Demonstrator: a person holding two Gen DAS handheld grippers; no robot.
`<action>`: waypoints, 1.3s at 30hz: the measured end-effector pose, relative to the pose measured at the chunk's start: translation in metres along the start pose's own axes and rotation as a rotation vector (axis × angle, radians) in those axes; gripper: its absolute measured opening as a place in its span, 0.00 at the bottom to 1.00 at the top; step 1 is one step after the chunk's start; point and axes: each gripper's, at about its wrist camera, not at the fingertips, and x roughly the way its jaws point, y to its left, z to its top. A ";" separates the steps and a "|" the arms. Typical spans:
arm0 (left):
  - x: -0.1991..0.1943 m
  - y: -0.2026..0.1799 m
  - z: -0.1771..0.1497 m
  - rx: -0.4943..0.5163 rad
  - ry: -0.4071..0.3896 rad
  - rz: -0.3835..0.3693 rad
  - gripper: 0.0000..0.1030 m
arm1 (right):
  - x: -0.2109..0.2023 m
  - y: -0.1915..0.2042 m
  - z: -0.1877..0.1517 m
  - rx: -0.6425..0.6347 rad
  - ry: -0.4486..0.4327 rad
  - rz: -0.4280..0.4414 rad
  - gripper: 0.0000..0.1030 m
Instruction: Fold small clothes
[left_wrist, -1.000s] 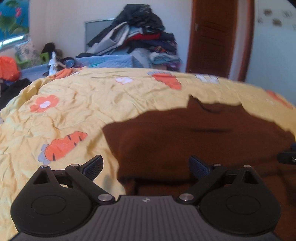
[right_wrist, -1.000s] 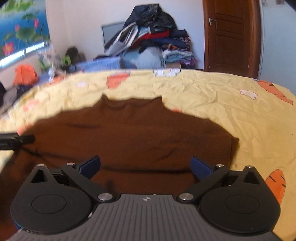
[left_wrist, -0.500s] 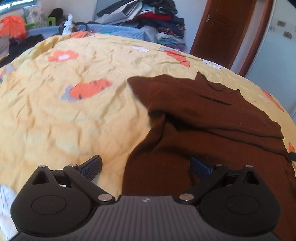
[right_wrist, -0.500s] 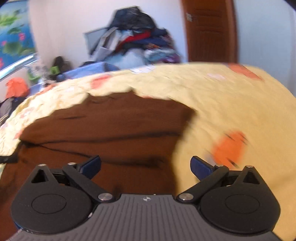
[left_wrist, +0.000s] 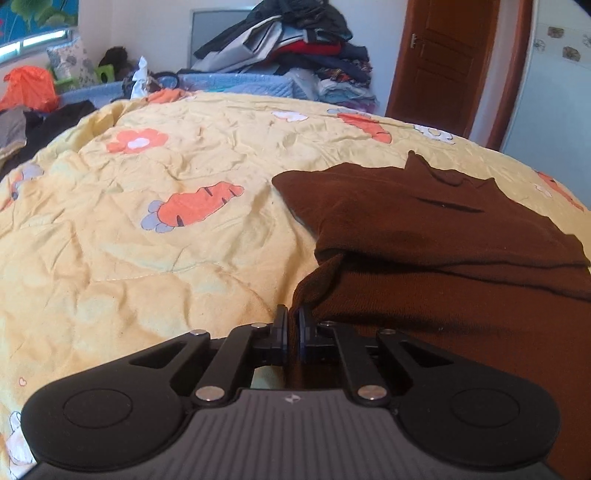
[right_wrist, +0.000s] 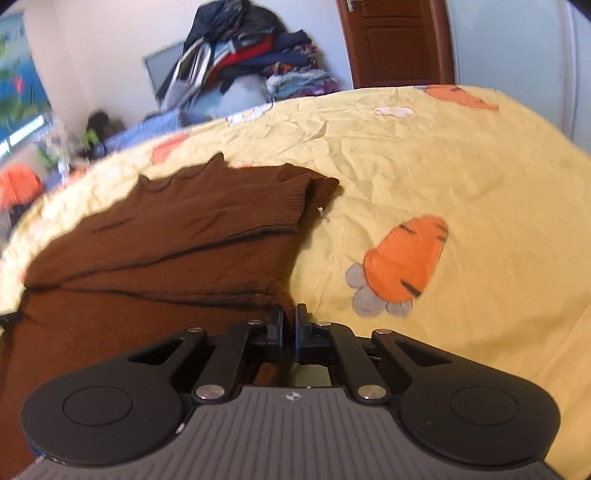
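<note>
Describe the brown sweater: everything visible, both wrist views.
The brown sweater is a dark knit with ribbed cuffs, lying on the yellow carrot-print quilt. Both sleeves are folded across the chest, the right cuff showing its ribbing, and the collar points toward the far edge of the bed. The left gripper is shut on its near left edge, the fabric bunching up between the pads. The right gripper is shut on the near right edge. Its lowest part is hidden behind the grippers.

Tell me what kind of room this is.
Most likely a bedroom in a home. A bed with a yellow carrot-print quilt fills the view, a brown sweater lies on it, and a pile of clothes sits against the far wall beside a wooden door.
</note>
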 end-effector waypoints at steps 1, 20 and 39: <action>-0.001 -0.002 0.000 0.006 0.003 -0.006 0.05 | 0.000 0.005 -0.002 -0.024 -0.003 0.000 0.08; -0.045 0.039 -0.036 -0.131 0.021 -0.035 0.00 | -0.044 -0.027 -0.036 0.094 0.037 0.097 0.04; -0.062 0.057 -0.070 -0.452 0.202 -0.467 0.03 | -0.046 -0.025 -0.062 0.351 0.249 0.451 0.11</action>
